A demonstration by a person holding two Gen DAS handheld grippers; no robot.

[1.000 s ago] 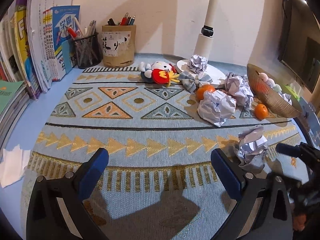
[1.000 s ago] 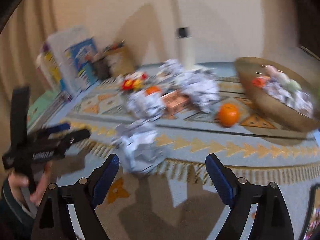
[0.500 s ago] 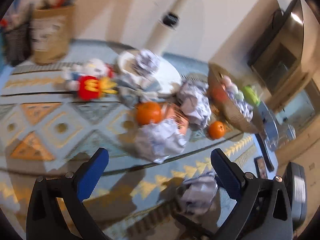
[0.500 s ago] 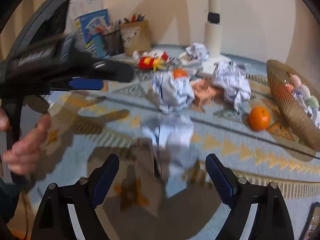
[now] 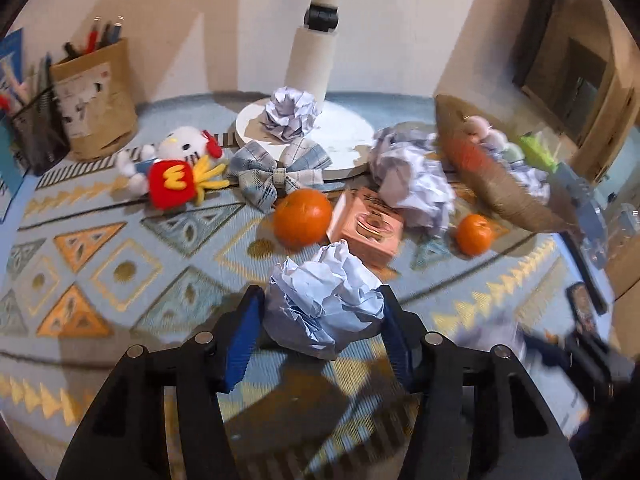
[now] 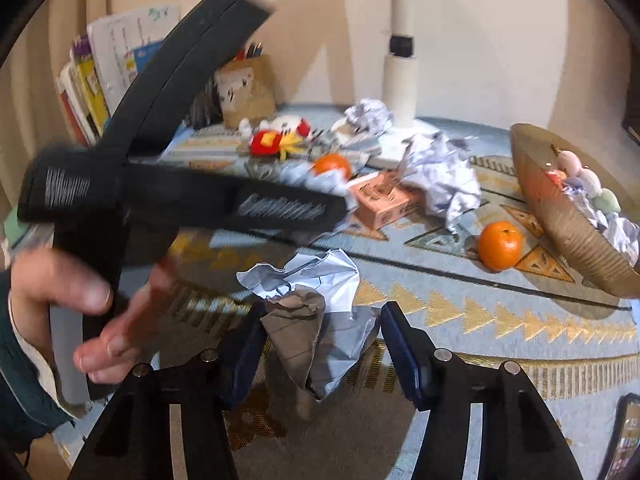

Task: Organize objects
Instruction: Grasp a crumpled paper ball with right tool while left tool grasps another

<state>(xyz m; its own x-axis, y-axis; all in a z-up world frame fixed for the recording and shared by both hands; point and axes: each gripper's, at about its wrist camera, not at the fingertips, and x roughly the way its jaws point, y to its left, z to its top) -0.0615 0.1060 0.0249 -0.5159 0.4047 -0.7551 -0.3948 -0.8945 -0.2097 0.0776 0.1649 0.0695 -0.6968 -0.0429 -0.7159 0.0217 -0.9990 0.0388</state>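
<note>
My left gripper [image 5: 322, 312] is shut on a crumpled paper ball [image 5: 324, 300] on the patterned mat. My right gripper [image 6: 320, 328] is shut on another crumpled paper ball [image 6: 316, 300] at the mat's near edge. The left gripper's black body [image 6: 180, 200] and the hand holding it fill the left of the right wrist view. More paper balls lie on the mat [image 5: 412, 180] and on the lamp base [image 5: 290, 112]. A woven basket [image 5: 492, 184] at the right holds paper and small toys.
Two oranges [image 5: 302, 218] [image 5: 474, 234], a pink box [image 5: 366, 228], a plaid bow [image 5: 276, 170] and a plush toy [image 5: 172, 168] lie mid-mat. Pen holders [image 5: 94, 100] and books [image 6: 100, 80] stand at the back left. A lamp post [image 5: 316, 32] rises behind.
Both grippers moved forward and closed, each on a paper ball. The left gripper swung right toward the mat's middle and now crosses the right wrist view.
</note>
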